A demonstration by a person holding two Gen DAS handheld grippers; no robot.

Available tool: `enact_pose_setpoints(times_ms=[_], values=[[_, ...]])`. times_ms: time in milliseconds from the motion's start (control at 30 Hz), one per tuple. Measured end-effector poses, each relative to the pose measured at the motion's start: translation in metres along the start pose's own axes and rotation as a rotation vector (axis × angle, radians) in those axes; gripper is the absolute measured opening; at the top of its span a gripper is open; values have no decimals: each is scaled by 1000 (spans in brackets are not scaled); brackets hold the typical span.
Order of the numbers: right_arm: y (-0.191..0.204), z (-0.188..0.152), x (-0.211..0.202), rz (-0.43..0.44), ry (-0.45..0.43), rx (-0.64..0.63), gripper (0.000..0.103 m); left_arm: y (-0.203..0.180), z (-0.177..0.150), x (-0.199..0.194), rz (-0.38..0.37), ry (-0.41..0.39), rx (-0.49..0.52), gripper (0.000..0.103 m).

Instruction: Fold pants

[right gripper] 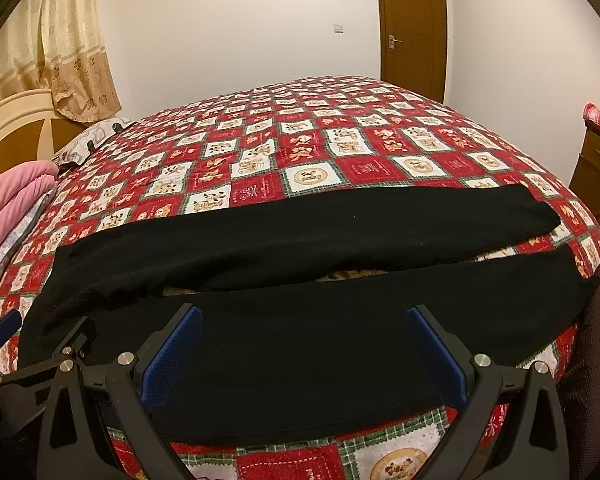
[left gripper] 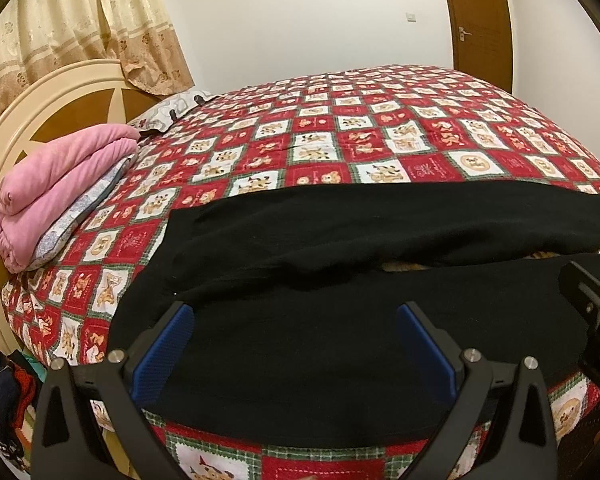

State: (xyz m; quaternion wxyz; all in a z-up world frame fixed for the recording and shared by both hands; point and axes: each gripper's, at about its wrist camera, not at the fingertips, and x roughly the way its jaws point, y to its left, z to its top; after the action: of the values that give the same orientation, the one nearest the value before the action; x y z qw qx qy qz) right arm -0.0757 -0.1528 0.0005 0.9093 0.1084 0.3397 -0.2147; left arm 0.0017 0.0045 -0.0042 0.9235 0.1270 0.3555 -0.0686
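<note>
Black pants (left gripper: 340, 240) (right gripper: 300, 248) lie flat across the near side of the bed, waist to the left, both legs running right with a narrow gap between them. My left gripper (left gripper: 294, 312) hovers open above the near leg close to the waist, nothing between its blue pads (left gripper: 168, 344). My right gripper (right gripper: 304, 314) is open too, over the middle of the near leg, blue pads (right gripper: 172, 352) apart and empty. The right gripper's body shows at the right edge of the left wrist view, and the left gripper's at the left edge of the right wrist view.
The bed carries a red patchwork quilt (left gripper: 340, 140) (right gripper: 300, 148). A folded pink blanket (left gripper: 56, 184) on a pillow sits at the left by the headboard (left gripper: 32, 120). Clothes (left gripper: 4, 392) lie on the floor at left. A wooden dresser (right gripper: 596, 168) stands at right.
</note>
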Motion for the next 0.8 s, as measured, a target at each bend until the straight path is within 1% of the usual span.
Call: enact_pose_setpoints(times_ms=[100,267,433,633,800], values=[[-2,4,2,1,-8,-18,102,10,5,10,23,14,1,103],[-8,10,12,-5,1,-34,102,29,12,31,78,62,0,103],[-15,16,21,-9,11,-17,102,45,16,39,120,63,-21,103],[-7,27,28,7,8,-54,102,56,20,53,128,81,-35,103],[4,35,37,27,15,-83,102,63,22,66,121,118,-53,103]])
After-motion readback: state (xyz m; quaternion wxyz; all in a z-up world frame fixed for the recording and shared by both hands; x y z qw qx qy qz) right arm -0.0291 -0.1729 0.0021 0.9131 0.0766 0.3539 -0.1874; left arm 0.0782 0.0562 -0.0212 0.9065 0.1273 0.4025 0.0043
